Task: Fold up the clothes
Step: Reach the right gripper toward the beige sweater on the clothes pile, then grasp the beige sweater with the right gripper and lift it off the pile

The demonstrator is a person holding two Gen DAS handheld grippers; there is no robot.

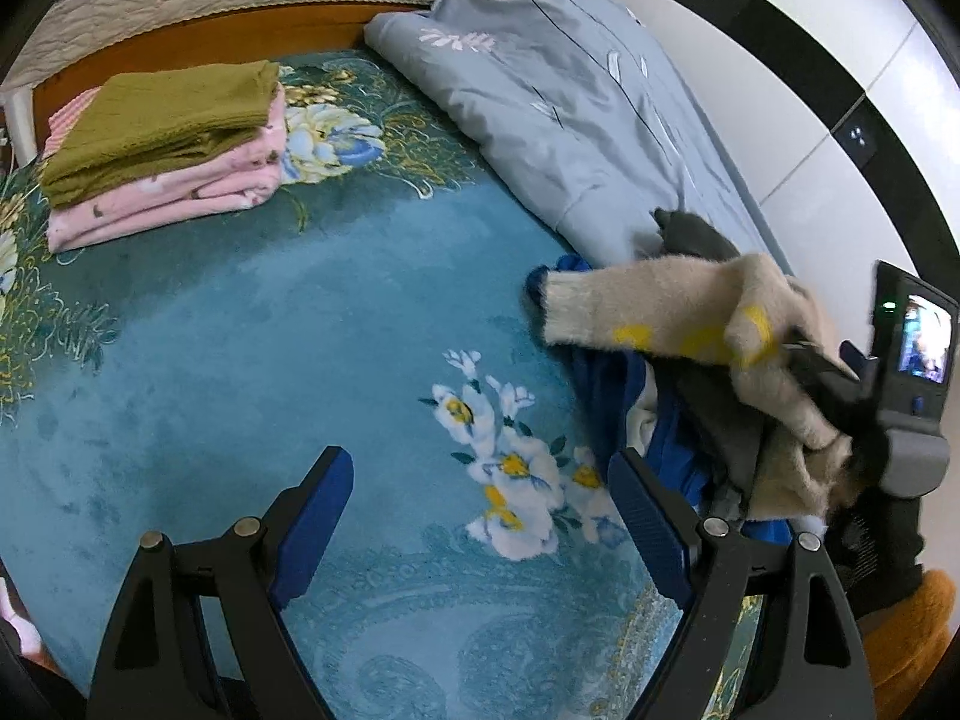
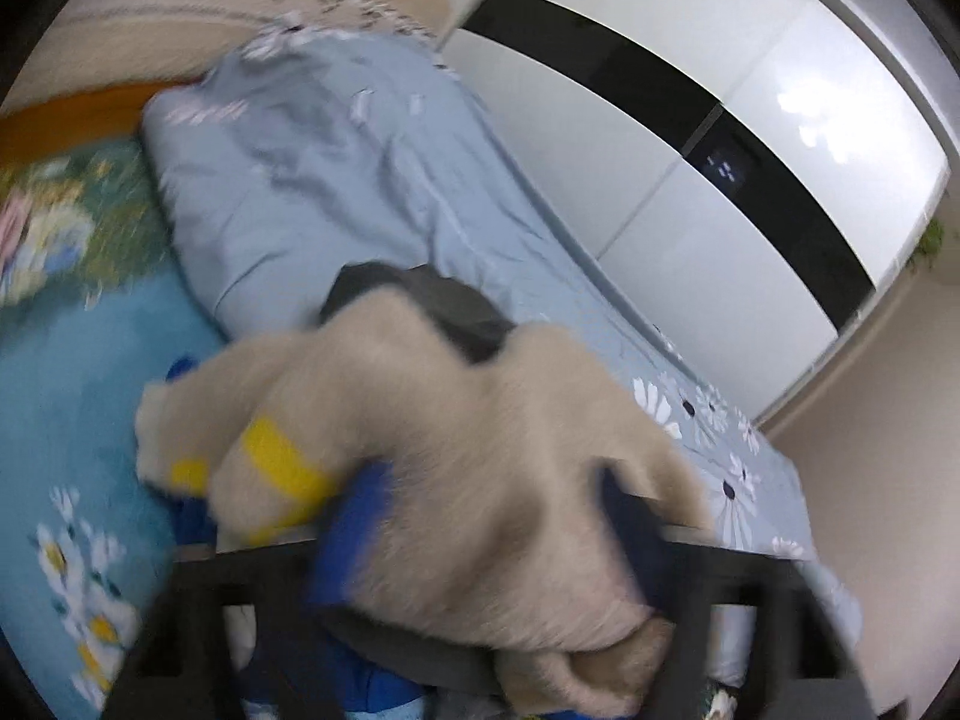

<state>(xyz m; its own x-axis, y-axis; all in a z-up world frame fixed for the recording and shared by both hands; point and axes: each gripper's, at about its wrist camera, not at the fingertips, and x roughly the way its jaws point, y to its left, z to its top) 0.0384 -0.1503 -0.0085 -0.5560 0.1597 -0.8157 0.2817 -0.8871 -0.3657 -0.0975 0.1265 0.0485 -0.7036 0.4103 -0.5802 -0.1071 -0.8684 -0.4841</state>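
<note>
A fuzzy beige garment with yellow stripes (image 1: 690,312) hangs at the right over a heap of blue and dark grey clothes (image 1: 666,420). My right gripper (image 1: 828,372) is shut on the beige garment and lifts it; in the right wrist view the garment (image 2: 456,468) fills the space between the blue fingers (image 2: 354,534), and the view is blurred. My left gripper (image 1: 480,510) is open and empty, low over the teal floral blanket (image 1: 270,360). A folded stack, olive on pink (image 1: 162,144), lies at the far left.
A folded grey-blue floral duvet (image 1: 570,108) lies along the far right of the bed, also in the right wrist view (image 2: 336,180). A white wardrobe with a black band (image 2: 720,150) stands beyond. An orange headboard edge (image 1: 210,36) runs behind the stack.
</note>
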